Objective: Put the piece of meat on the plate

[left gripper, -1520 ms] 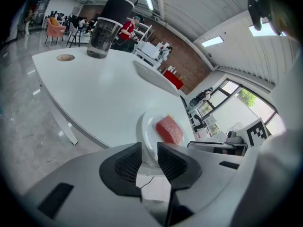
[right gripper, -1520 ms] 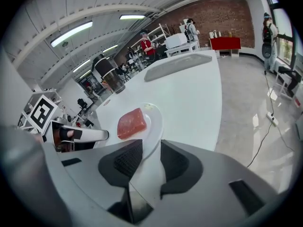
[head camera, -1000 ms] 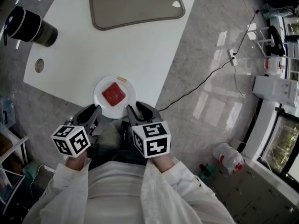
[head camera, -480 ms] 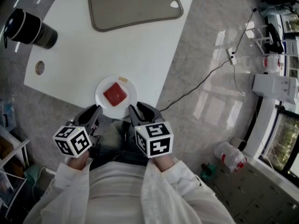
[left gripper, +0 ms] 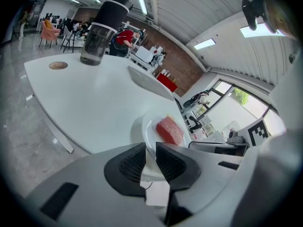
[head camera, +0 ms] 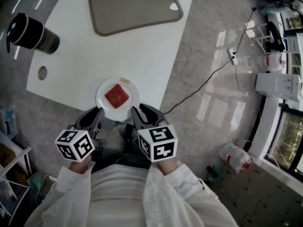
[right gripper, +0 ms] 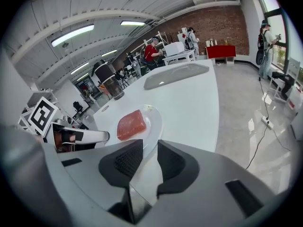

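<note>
The meat [head camera: 117, 96] is lying flat in the middle of the plate [head camera: 105, 107], and the plate sits on the table [head camera: 94, 51] right at its near edge, so by the look of it the job is done and what's left for you is a clean retreat. Your left gripper [left gripper: 150, 152] has its jaws a narrow gap apart with nothing between them, and the right gripper [right gripper: 149, 155] is the same, a slim slit and empty. Both hang off the table, close in front of your body, one on each side of the plate's near rim. Keep them there. That plate looks close enough to the edge that a nudge from either jaw could tip it toward you, so I'd draw both hands straight back and down, not across the rim. Don't pinch at the meat again; it already rests clear of the rim on every side. Against the frames from a moment ago, very little differs: the meat and plate lie in the same spot on the table, the board [head camera: 135, 6] and flask [head camera: 31, 31] haven't stirred, and both grippers have drifted only a touch nearer to you, still flanking the plate, with most of the apparent shift coming from your head turning slightly.
</note>
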